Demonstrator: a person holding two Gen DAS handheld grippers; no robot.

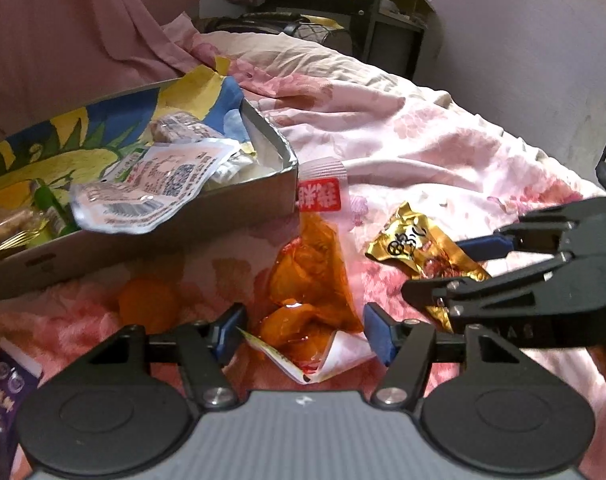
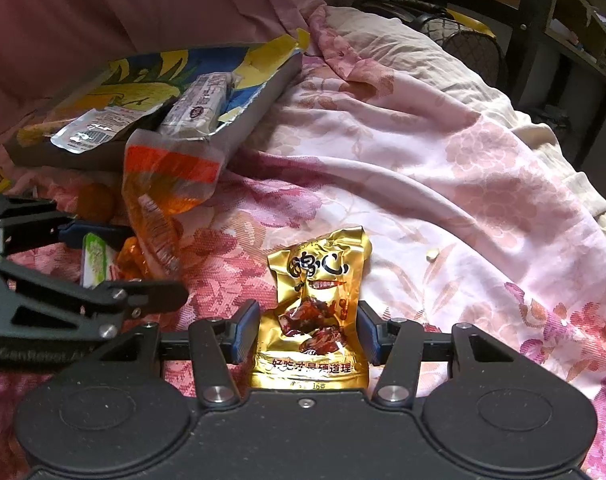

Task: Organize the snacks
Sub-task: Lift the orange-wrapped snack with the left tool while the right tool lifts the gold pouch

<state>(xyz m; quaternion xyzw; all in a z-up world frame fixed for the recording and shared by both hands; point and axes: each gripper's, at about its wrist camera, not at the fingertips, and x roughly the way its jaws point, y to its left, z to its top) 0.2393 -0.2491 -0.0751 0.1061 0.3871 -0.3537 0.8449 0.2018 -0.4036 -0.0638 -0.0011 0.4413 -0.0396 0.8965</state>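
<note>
A cardboard box [image 1: 151,236] is set on the bed [image 1: 423,140], at the far left. It is lined with a blue and yellow bag [image 1: 103,128] and filled with packets: a clear labelled pouch [image 1: 143,196] is laid over the near rim, and a wrapped bar [image 1: 187,126] is seen behind it. An orange packet [image 1: 311,264] is leaned against the box's near right corner, its lower end between the fingers of the left hand-held gripper [image 1: 303,330]; the jaws are part open, and whether the pads press on it cannot be told. A gold packet [image 2: 315,312] is clamped between the pads of the right hand-held gripper [image 2: 309,330], just right of the orange one. A round orange item [image 1: 149,304] is seen near the box's front wall. To the right and far side, bare floral bedding is spread out to the bed's edge.
</note>
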